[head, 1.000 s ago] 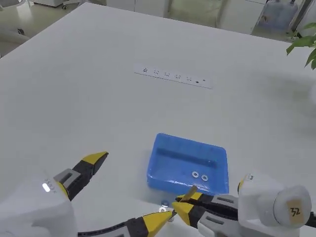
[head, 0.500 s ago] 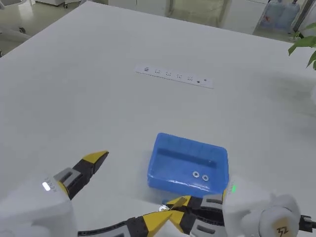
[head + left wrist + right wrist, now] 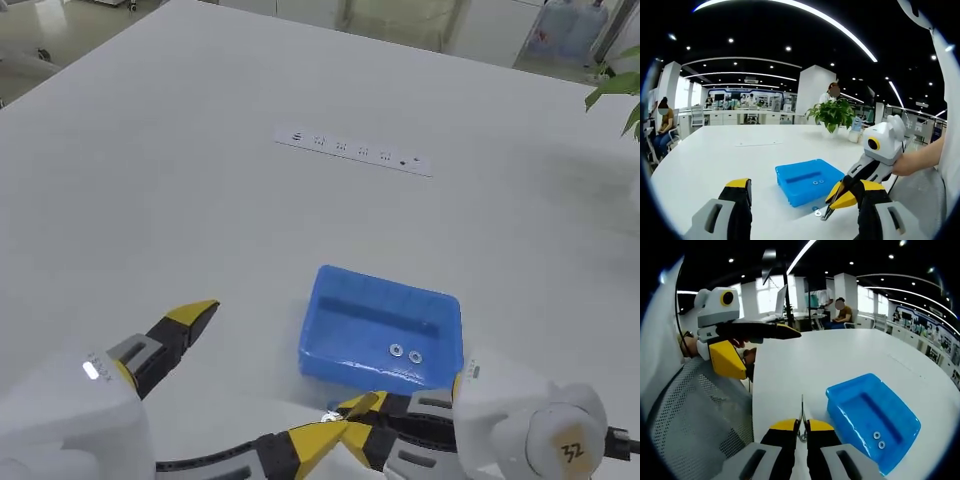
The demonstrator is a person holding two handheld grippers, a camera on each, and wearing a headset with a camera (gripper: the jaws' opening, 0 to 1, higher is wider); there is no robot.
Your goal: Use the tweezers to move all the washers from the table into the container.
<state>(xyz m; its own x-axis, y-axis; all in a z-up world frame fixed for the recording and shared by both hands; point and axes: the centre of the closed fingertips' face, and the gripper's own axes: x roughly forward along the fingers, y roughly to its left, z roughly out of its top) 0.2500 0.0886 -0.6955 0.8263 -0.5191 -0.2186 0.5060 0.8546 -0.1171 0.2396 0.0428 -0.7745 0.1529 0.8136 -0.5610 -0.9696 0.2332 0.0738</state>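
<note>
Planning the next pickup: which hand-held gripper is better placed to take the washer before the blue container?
Right. The right hand-held gripper is shut on the tweezers, their tips close to the washer; the left hand-held gripper is open, empty.

The container [image 3: 385, 290] is a shallow blue rectangular tray, upright on the white tabletop [image 3: 200, 210]. Two small silver washers [image 3: 397, 352] lie side by side on its floor, near the wall closest to the person. Another washer [image 3: 817, 213] lies on the tabletop just outside that wall. The slim metal tweezers [image 3: 802, 412], pinched in the right tongs [image 3: 801, 425], have their tips just beside it.
</note>
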